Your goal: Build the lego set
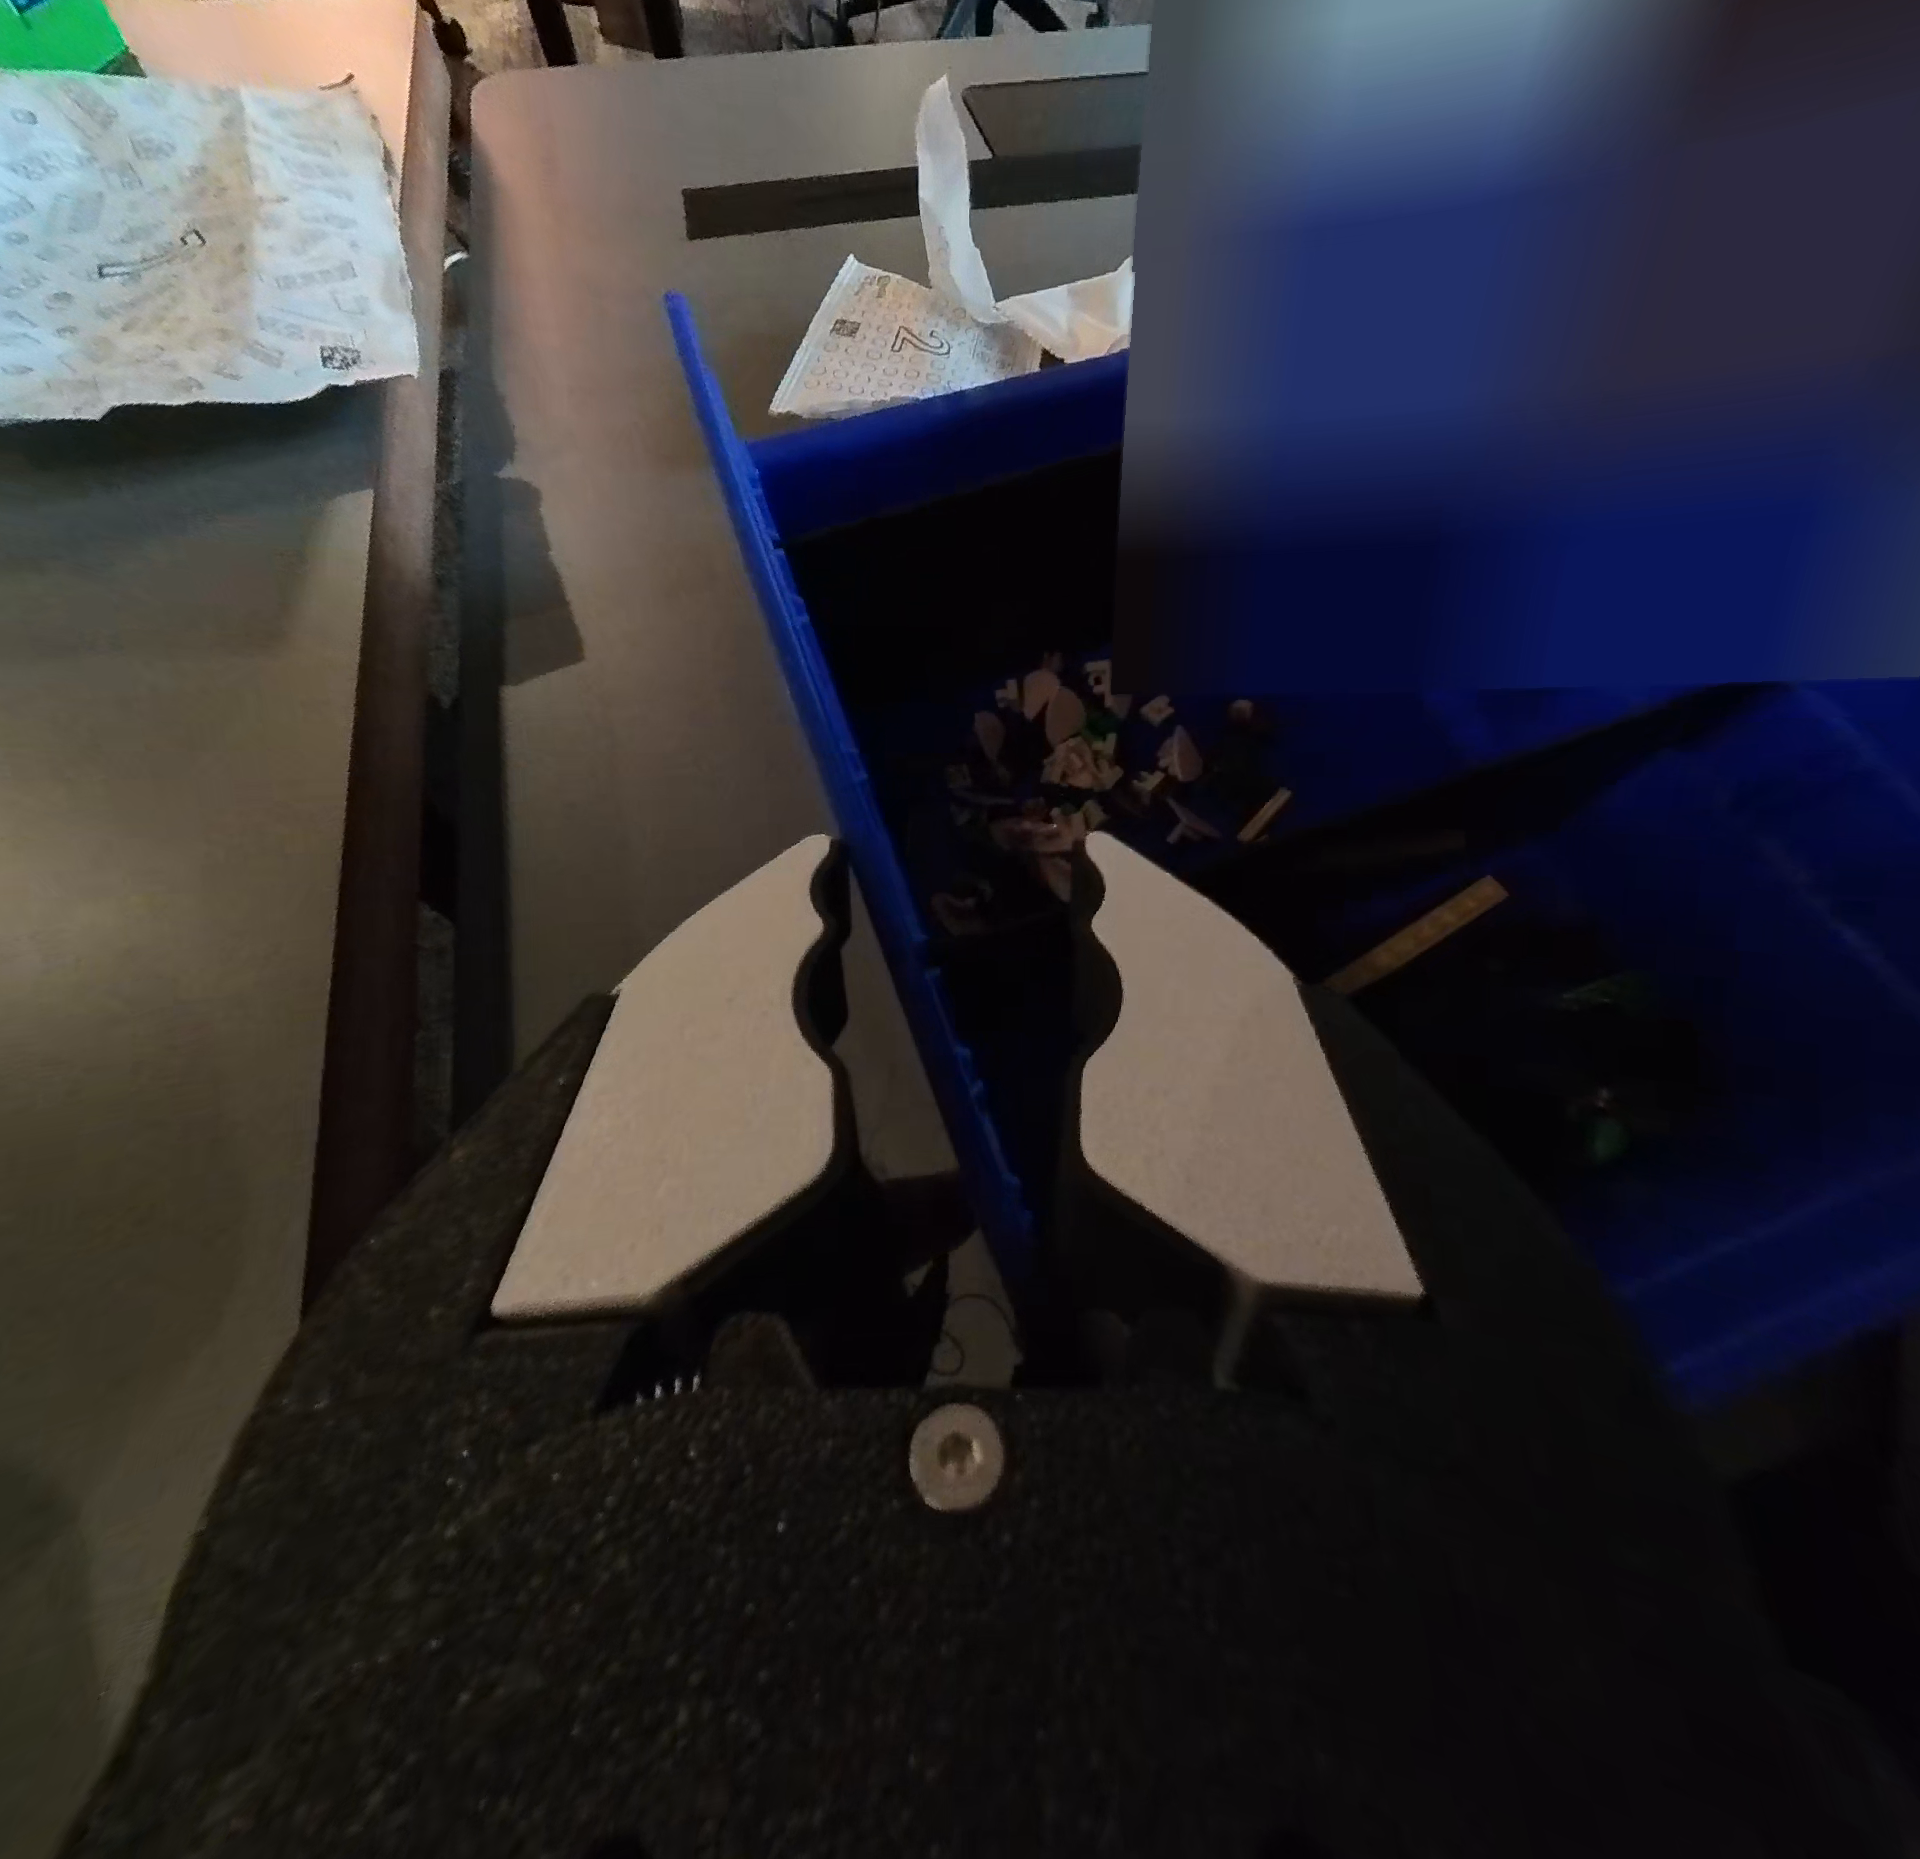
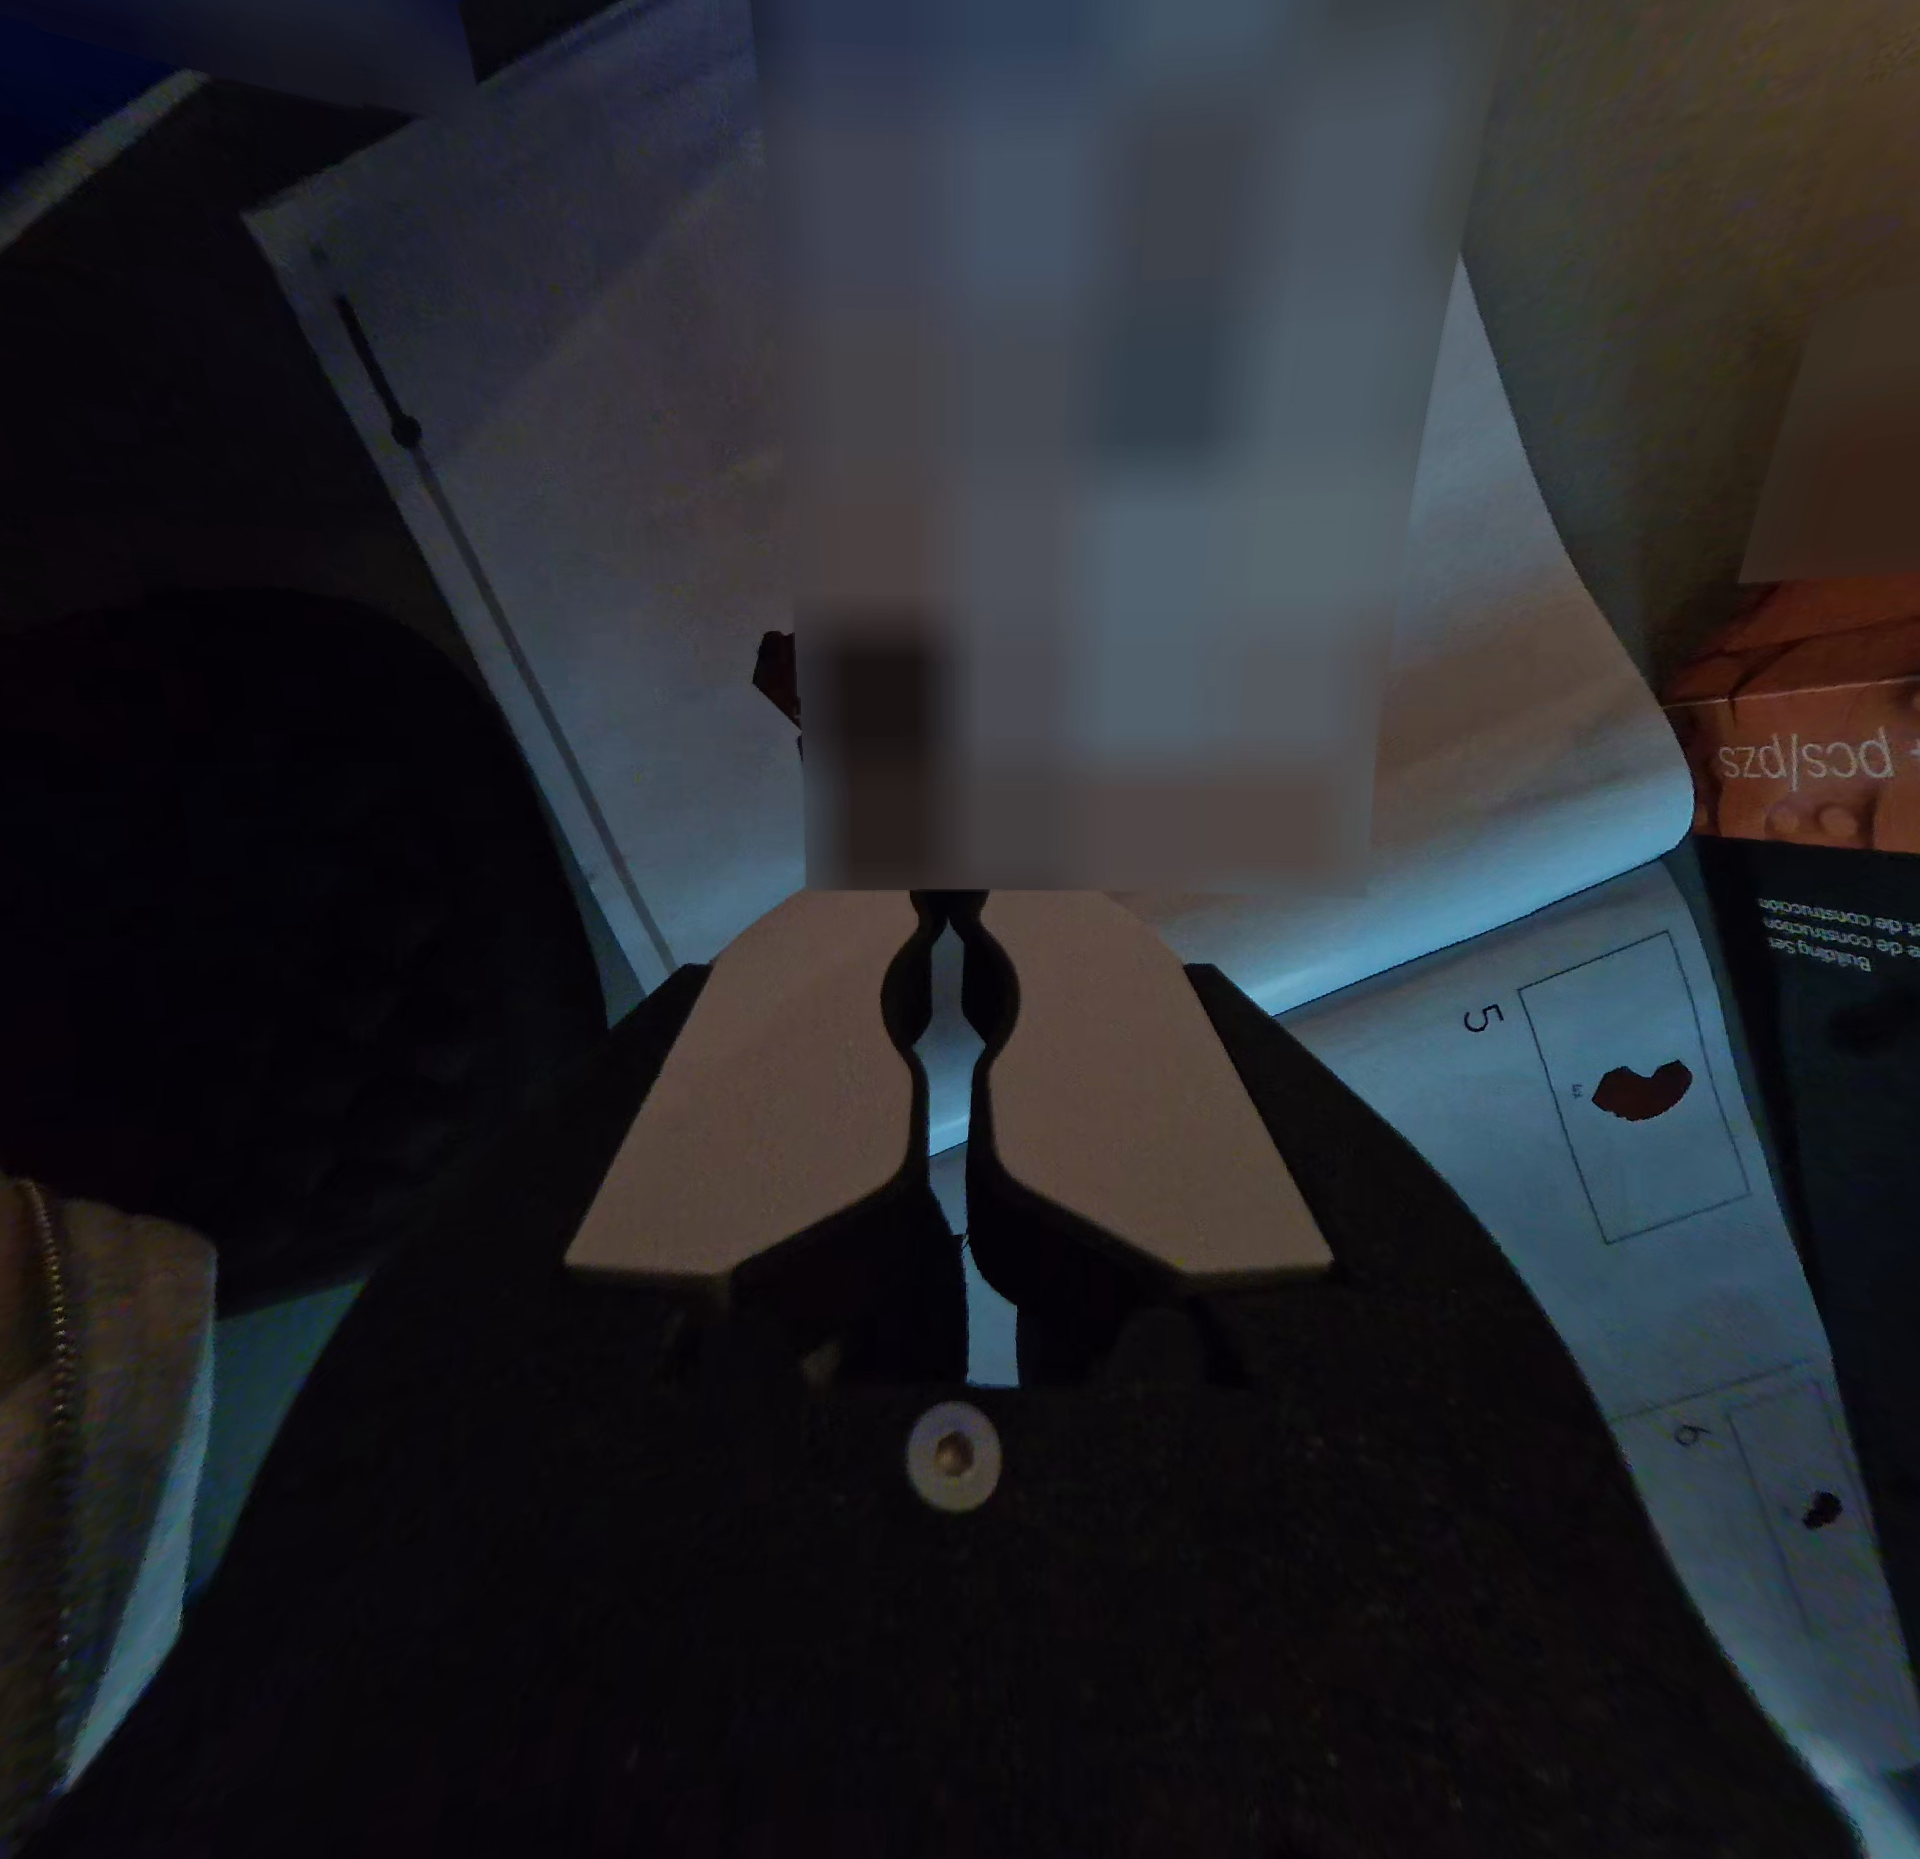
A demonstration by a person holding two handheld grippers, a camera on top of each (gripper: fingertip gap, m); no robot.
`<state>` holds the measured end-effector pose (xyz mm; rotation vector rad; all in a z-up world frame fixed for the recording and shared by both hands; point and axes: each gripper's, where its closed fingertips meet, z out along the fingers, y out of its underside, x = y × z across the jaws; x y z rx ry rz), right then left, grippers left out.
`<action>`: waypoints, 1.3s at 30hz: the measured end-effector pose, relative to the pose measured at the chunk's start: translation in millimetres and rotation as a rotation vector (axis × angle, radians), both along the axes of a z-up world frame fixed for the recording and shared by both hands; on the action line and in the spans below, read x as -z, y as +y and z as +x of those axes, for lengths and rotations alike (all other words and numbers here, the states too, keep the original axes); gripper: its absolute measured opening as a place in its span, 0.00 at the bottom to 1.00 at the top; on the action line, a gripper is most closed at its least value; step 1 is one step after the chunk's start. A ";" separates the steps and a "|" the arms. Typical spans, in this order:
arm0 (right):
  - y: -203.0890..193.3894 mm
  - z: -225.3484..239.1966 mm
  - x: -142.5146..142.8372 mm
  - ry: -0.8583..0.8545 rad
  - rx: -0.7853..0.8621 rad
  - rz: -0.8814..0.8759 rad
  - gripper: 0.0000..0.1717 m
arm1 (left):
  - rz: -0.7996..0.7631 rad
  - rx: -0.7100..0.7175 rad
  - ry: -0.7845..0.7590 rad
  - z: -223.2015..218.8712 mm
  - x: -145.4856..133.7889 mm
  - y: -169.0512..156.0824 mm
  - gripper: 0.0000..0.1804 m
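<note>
Left gripper (image 1: 961,859) stands open astride the blue bin's (image 1: 935,479) side wall – pads apart, right pad clear of it. Small bricks (image 1: 1081,760) lie inside. Right gripper (image 2: 951,910) – fingers together, nothing visible between them – hovers over the instruction booklet (image 2: 1642,1113). Seat the wall deeper before closing.

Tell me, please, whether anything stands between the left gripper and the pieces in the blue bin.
Only a wall of the bin, running between the left gripper's open fingers. The right finger is on the inner side, with nothing visible between it and the pieces.
</note>
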<state>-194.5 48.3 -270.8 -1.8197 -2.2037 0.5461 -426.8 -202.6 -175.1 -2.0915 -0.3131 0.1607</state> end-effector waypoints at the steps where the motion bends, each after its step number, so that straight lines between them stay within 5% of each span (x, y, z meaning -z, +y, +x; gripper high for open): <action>1: 0.0 0.0 -0.1 0.002 0.000 -0.001 0.00 | -0.003 -0.001 0.003 0.0 0.1 -0.1 0.22; 39: -0.1 -0.6 -0.6 0.041 0.119 0.021 0.00 | -0.045 -0.004 0.010 1.5 4.7 -2.9 0.22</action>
